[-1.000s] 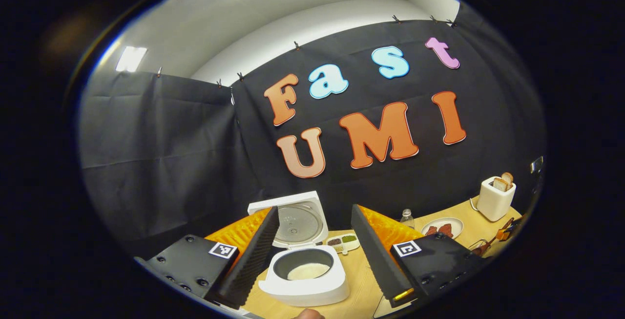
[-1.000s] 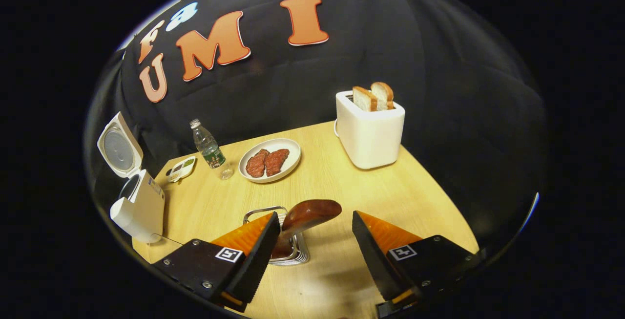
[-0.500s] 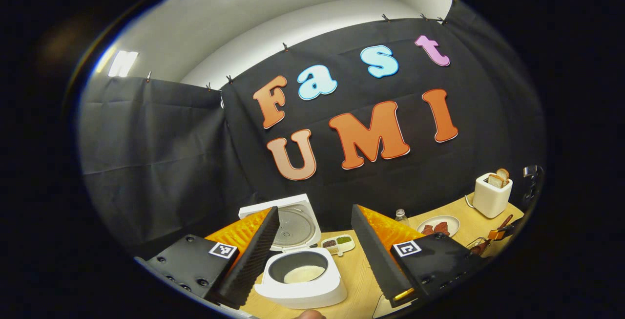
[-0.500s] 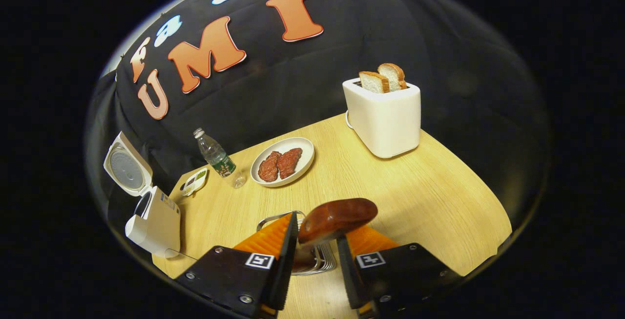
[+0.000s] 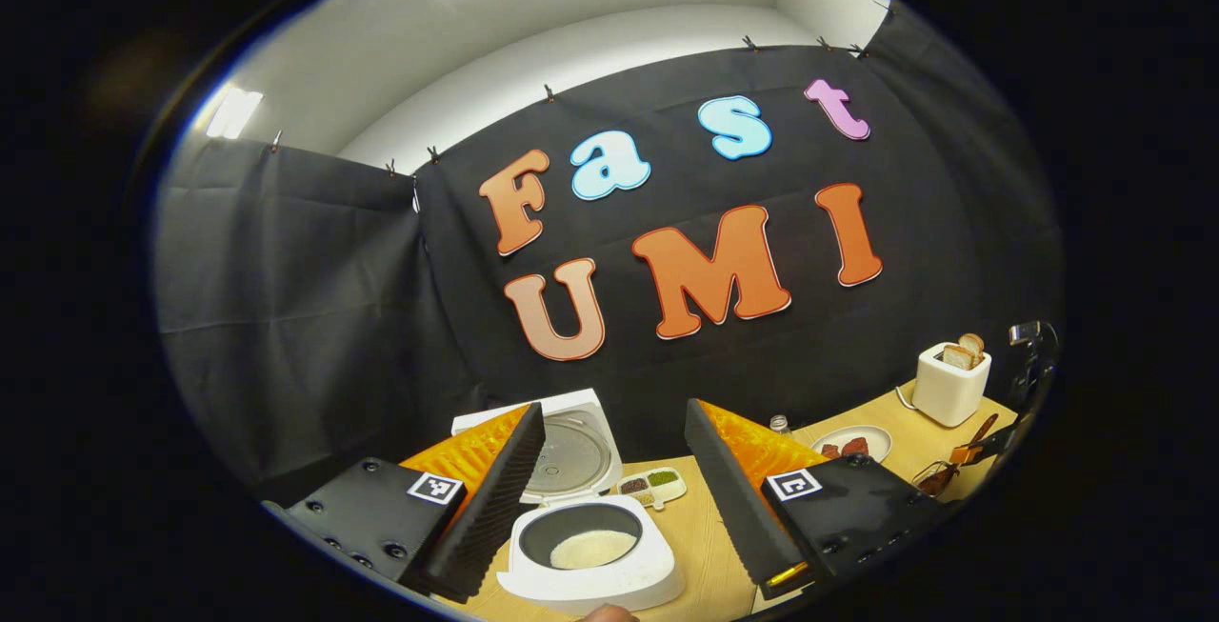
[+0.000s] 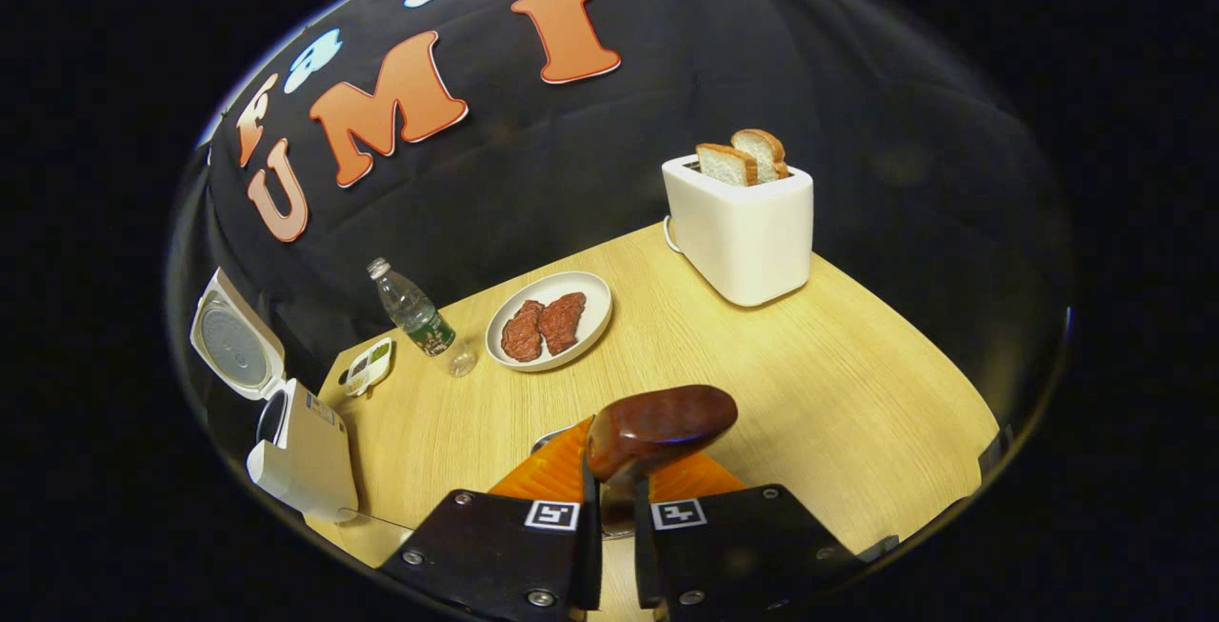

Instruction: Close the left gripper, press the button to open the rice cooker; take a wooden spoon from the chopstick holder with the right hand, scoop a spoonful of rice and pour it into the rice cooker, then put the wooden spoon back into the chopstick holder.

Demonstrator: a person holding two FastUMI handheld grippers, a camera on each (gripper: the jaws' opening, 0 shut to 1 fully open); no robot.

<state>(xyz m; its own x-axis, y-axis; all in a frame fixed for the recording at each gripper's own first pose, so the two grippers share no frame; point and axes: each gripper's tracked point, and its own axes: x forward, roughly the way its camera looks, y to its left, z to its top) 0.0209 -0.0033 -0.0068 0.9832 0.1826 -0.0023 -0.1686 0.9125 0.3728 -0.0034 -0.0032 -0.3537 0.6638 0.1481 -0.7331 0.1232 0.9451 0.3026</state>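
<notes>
**Gripping the spoon: slip and snag are the risks**

Lifting is judged to be the next move, and two faults are possible. The spoon [image 6: 659, 420] is pinched low on its handle, with the heavy bowl end standing above the fingers, so it could pivot or slide in the grip if it is swung fast toward the rice. The holder [image 6: 552, 438], largely hidden behind the fingers, could be dragged or tipped if the spoon is drawn out at a slant rather than straight up.

The right gripper [image 6: 611, 508] is seen clenched on the spoon: the jaws stand nearly together, the handle is trapped between them, and the rounded brown head juts up and to the right just past the fingertips.

The left gripper [image 5: 609, 508] is held spread wide, nothing between its fingers. The cooker [image 5: 592, 555] sits between and just beyond them, its lid [image 5: 571, 455] raised and a layer of rice [image 5: 592, 549] visible in the pot.
</notes>
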